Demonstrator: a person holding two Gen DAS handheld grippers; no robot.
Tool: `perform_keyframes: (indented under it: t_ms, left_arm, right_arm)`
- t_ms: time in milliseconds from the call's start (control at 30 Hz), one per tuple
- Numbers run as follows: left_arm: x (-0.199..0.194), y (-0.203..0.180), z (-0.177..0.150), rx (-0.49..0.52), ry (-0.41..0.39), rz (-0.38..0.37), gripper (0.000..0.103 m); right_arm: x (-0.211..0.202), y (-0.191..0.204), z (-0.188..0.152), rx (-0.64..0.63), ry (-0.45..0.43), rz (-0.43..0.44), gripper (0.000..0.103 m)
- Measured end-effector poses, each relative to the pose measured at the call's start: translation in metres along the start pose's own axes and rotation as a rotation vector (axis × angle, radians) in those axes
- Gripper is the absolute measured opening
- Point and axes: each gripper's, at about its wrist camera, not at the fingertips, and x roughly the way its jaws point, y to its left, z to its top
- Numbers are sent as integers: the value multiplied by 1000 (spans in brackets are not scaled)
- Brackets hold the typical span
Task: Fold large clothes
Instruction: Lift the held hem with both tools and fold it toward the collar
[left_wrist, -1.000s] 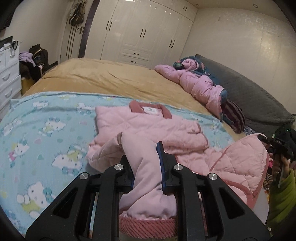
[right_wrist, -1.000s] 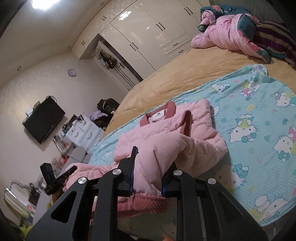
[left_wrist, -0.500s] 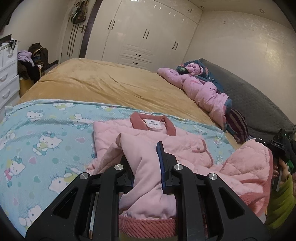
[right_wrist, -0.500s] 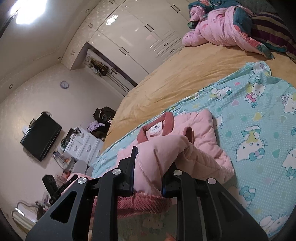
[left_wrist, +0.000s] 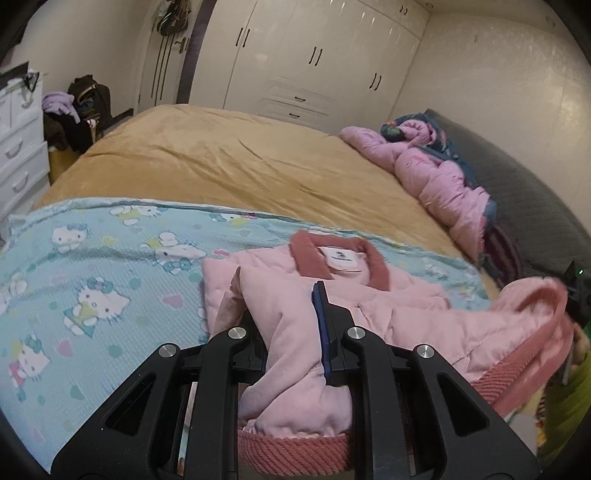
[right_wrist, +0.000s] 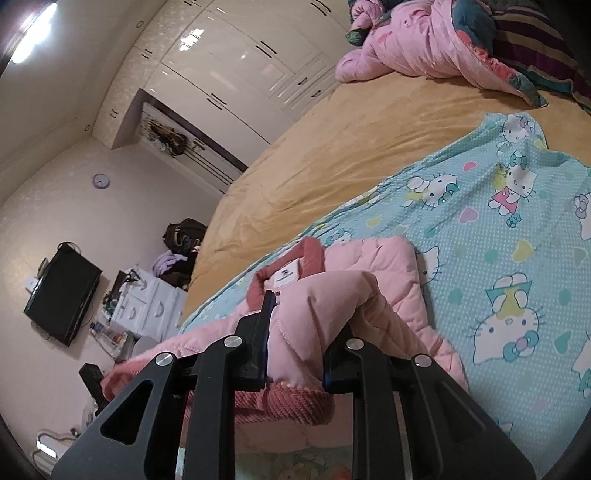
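The left hand-held gripper (left_wrist: 291, 325) is clamped on a bunched fold of the pink quilted jacket (left_wrist: 388, 306) near its ribbed hem. The jacket lies on the cartoon-print blanket (left_wrist: 92, 280) on the bed (left_wrist: 229, 166), collar at 12 o'clock. The right hand-held gripper (right_wrist: 299, 332) is clamped on the opposite hem corner, with its jaws closed on the fabric. A second pink coat (right_wrist: 413, 48) lies at 1 o'clock, well apart.

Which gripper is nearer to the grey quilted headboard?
Right. The right gripper holds the pink quilted jacket at the hem on the side of the grey quilted headboard. The left gripper grips the hem further from it.
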Motion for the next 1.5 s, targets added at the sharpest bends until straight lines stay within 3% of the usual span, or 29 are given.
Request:
perform_keyframes:
  t_ms: [433,633,700,733,767,800,833,933,1033,1200,1300,1367,1500]
  left_arm:
    - [70,34,8,-52,96,51,12]
    - [95,46,5,-92,138,44,12]
    - [100,48,4,-96,146,43,12]
    - [102,48,4,-97,149,42,12]
    - [105,49,3,-98,153,41,12]
    - [107,50,3,-99,156,40,12]
    - [109,50,2,-99,157,39,12]
    - [113,50,1,-96,160,36,14]
    - [118,51,0,-102,166,37,16]
    - [120,53,0,-125,166,29,18]
    - [109,55,5,-166,150,0,29]
    - [99,54,10,-195,130,-53,65]
    - [72,39,27,-157,70,-68,77]
  right_arm:
    - [70,-24,25,9,58,-96,21]
    - [90,-40,31,93,87,-66,25]
    - [91,-43,33,128,93,-18,34]
    - [90,-45,35,147,87,29,49]
    - [86,-45,36,154,71,58,70]
    - [80,-44,39,151,45,59,79]
    - [74,-42,41,136,20,39,88]
    - [59,-27,42,55,-2,21,88]
    - [52,6,27,-110,-3,-1,88]
    - [83,67,-38,-463,109,-50,88]
    - [125,79,-77,-562,249,-87,88]
    - [153,72,-90,-551,315,-152,88]
    - [186,52,-88,-477,332,-187,89]
